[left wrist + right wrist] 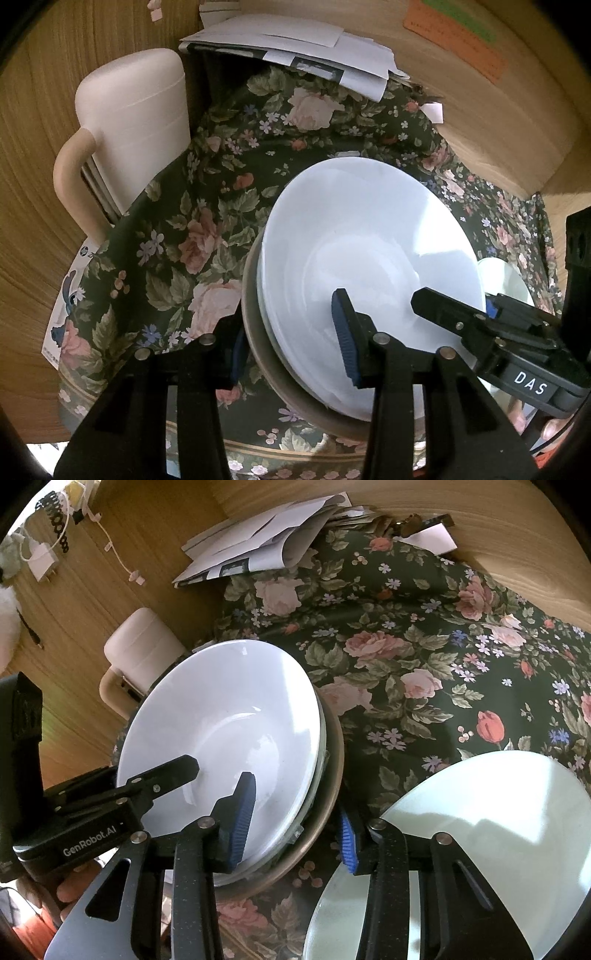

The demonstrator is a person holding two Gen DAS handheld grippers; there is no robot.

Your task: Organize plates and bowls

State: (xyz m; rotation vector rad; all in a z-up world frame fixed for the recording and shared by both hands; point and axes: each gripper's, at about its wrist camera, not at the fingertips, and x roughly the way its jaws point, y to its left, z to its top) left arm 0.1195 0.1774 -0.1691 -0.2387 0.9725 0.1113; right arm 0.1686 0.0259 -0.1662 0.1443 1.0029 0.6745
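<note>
- nearest, the left gripper (291, 341) is clenched on the near-left rim of the stack of dishes (369, 266): one blue-padded finger (345, 343) lies inside the top white bowl (225, 723), the other sits outside under the brown rim.
- the right gripper (295, 823) is clenched on the same stack from the near-right side, one finger (242, 819) inside the bowl and the other (347, 845) outside beside the brown bowl (332, 768).
- the white bowl is nested, mouth up and empty, in further dishes; the brown bowl is the outermost. the stack is tilted away from level, sitting on the floral cloth (424, 657) over the counter.
- just right of the stack a pale green plate (480, 830) lies on the cloth, empty, apart from the brown rim.
- left and farther, a cream chair back (136, 122) stands over the wooden floor (81, 602).
- farthest, loose papers (295, 44) lie at the cloth's far edge; open cloth stretches to the far right.
</note>
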